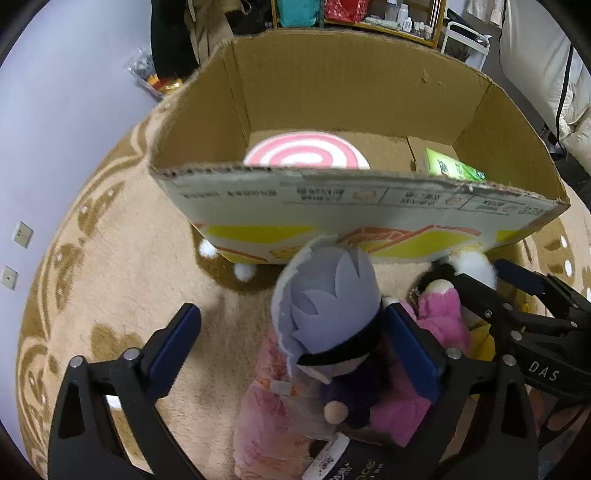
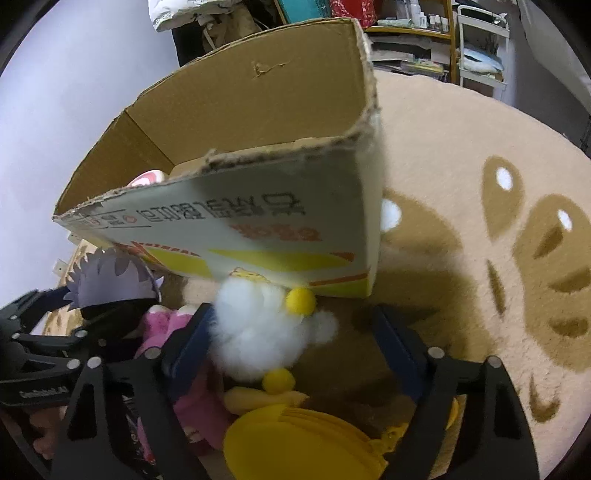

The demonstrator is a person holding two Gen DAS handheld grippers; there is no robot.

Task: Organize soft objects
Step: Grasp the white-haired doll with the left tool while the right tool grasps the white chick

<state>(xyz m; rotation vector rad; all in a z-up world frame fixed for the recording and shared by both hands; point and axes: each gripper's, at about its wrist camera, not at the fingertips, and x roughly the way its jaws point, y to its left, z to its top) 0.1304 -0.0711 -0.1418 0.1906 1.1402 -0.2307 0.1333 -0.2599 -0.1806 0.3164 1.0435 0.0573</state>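
An open cardboard box (image 1: pixel 369 206) stands on the rug ahead; it also shows in the right wrist view (image 2: pixel 229 221). Inside lie a pink-and-white spiral cushion (image 1: pixel 306 151) and a green packet (image 1: pixel 450 168). My left gripper (image 1: pixel 291 336) is open around a grey-haired doll in dark clothes (image 1: pixel 328 317), its right pad against the doll. My right gripper (image 2: pixel 295 336) is open around a fluffy white toy with yellow pompoms (image 2: pixel 258 328), its left pad touching the fluff. A pink plush (image 1: pixel 443 317) lies between the grippers. The right gripper also shows in the left wrist view (image 1: pixel 524 288).
A beige rug with brown patterns (image 2: pixel 480 184) covers the floor. A pink plastic-wrapped item (image 1: pixel 273 413) lies under the doll. A yellow round plush (image 2: pixel 295 439) lies below the white toy. Shelves with clutter (image 1: pixel 369 14) stand behind the box.
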